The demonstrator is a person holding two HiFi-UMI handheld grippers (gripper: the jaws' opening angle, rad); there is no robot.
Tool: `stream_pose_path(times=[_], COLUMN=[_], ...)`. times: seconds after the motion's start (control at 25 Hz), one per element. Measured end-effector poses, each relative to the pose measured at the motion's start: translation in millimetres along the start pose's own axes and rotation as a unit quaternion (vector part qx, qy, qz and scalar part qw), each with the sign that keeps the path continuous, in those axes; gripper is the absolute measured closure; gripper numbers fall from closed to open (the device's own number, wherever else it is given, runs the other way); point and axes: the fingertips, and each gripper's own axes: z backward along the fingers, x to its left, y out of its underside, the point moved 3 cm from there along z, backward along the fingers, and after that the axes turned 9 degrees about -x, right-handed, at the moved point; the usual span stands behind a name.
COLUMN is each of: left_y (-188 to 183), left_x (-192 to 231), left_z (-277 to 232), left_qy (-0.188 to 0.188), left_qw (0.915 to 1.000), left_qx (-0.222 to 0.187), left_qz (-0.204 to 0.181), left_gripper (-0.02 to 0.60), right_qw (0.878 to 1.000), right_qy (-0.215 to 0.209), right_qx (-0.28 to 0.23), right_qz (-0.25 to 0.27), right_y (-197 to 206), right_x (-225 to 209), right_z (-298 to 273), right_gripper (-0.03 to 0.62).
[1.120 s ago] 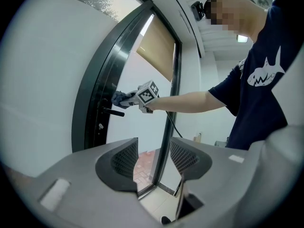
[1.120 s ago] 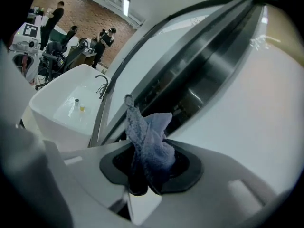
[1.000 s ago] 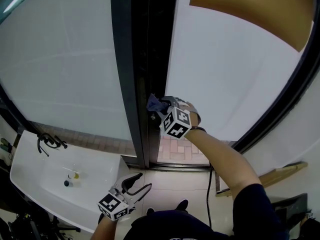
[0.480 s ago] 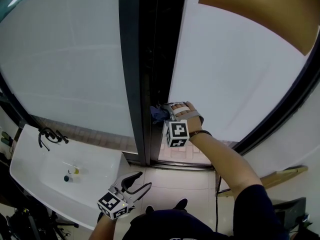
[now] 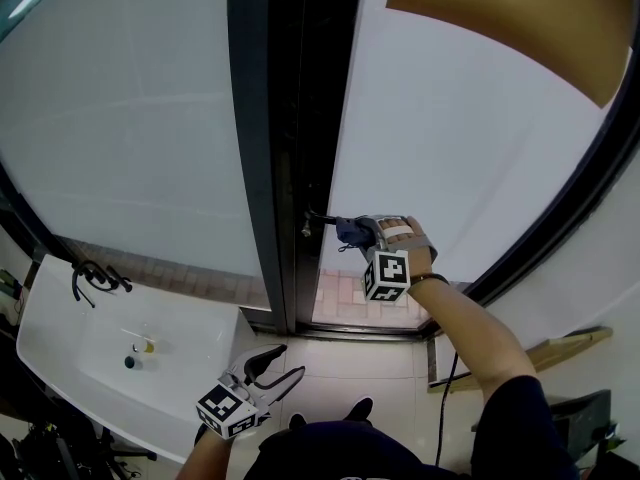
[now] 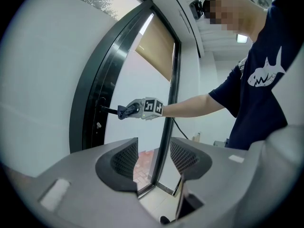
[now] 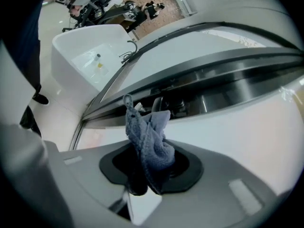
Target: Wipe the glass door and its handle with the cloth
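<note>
My right gripper (image 5: 364, 234) is shut on a crumpled blue cloth (image 5: 350, 231), held at the outer end of the black door handle (image 5: 318, 218). That handle sticks out from the dark door frame (image 5: 290, 118), beside the frosted glass panel (image 5: 450, 158). In the right gripper view the cloth (image 7: 148, 134) bulges up out of the right gripper (image 7: 152, 164), with the handle (image 7: 159, 103) just beyond it. My left gripper (image 5: 283, 361) hangs low near my body, open and empty. The left gripper view shows the left gripper (image 6: 153, 156) with its jaws apart, and the cloth (image 6: 125, 111) far off on the handle.
A white basin (image 5: 60, 358) with a black tap (image 5: 95, 278) and a small bottle stands at the lower left. A black cable (image 5: 445, 388) and a wooden board (image 5: 560, 346) lie on the floor to the right. A brown blind (image 5: 520, 18) covers the glass's upper right.
My right gripper has slid with the cloth to the right and slightly down, away from the door frame along the handle. The left gripper has stayed where it was.
</note>
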Motion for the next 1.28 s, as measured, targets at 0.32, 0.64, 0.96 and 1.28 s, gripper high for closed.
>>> stream_pose_path(times=[0.32, 0.64, 0.96, 1.28], left_y=[0.7, 4.1, 10.2, 3.4], left_x=[5.5, 9.5, 16.7, 19.4], left_z=[8.8, 18.5, 29.9, 23.5], left_qy=[-0.012, -0.032, -0.054, -0.049], left_qw=[0.9999, 0.9994, 0.9982, 0.9984], left_qx=[0.005, 0.013, 0.021, 0.022], left_qz=[0.004, 0.010, 0.017, 0.015], left_gripper=[0.376, 0.376, 0.376, 0.376], right_qw=[0.904, 0.748, 0.696, 0.672], right_qy=[-0.018, 0.001, 0.031, 0.049], right_qx=[-0.081, -0.106, -0.121, -0.126], right_qz=[-0.419, -0.656, -0.707, -0.728], right_y=[-26.9, -33.2, -33.7, -2.1], right_x=[30.0, 24.5, 10.6, 10.6], right_z=[-14.9, -75.7, -109.0, -91.6], right_gripper=[0.465, 0.465, 0.465, 0.467])
